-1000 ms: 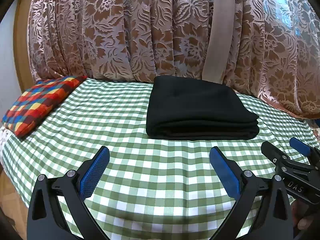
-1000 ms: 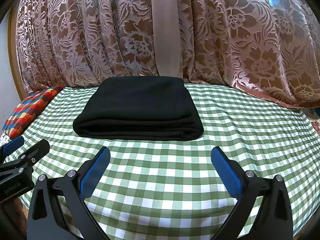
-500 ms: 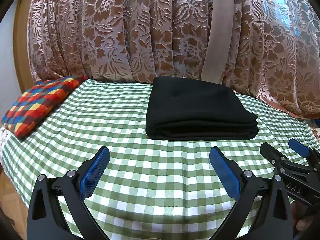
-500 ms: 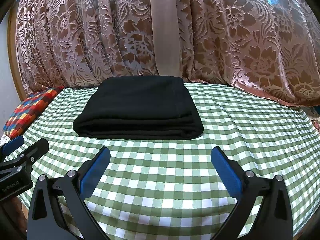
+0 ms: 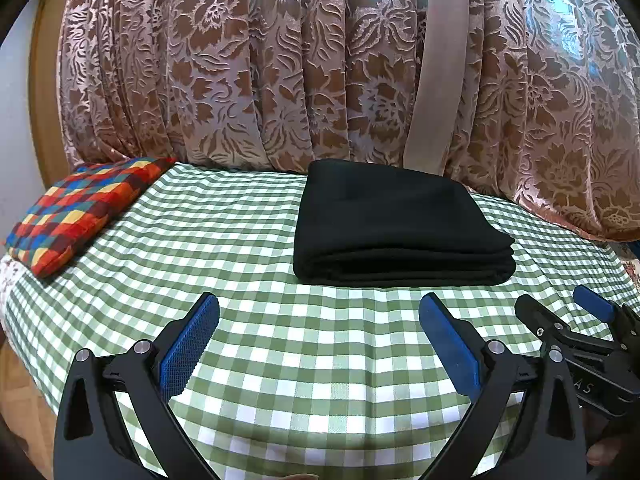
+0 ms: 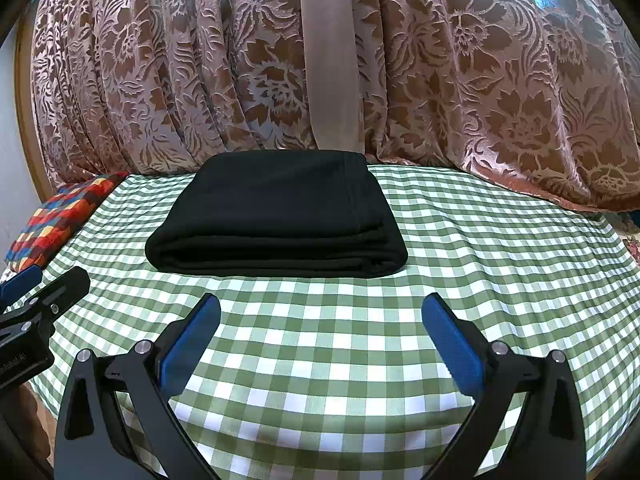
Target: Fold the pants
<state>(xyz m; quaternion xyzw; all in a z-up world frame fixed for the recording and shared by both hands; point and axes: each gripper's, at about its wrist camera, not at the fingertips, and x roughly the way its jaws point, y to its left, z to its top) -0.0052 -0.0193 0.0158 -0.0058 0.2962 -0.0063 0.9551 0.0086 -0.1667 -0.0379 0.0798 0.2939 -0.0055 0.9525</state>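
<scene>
Black pants [image 5: 400, 224], soft knit-looking fabric folded into a thick rectangular stack, lie on the far half of the green-and-white checked tablecloth [image 5: 248, 248], just in front of the brown floral curtain [image 5: 240, 72]. From my seat the fold looks finished: several layers show along the near edge, squared up and even, with a stitched seam running down the right side in the right wrist view.

I judge the cloth light, limp and not slippery. It will sag and come apart if I lift it by one layer. If I had to move it, I would take the whole near edge, one gripper at each front corner, pinching all layers together.

My left gripper [image 5: 320, 340] hangs wide open above bare tablecloth, well short of the stack, with nothing between its blue pads. My right gripper [image 6: 320, 340] is the same: spread wide, holding nothing, near the table's front edge. Each shows at the side of the other's view.

A multicoloured checked cushion [image 5: 80, 212] sits at the left end of the table, well apart from the pants.

As for writing, the right gripper's body in the left wrist view carries letters I read as "AS", partly cut off. A small label on the left gripper's body in the right wrist view is too blurred to read.
</scene>
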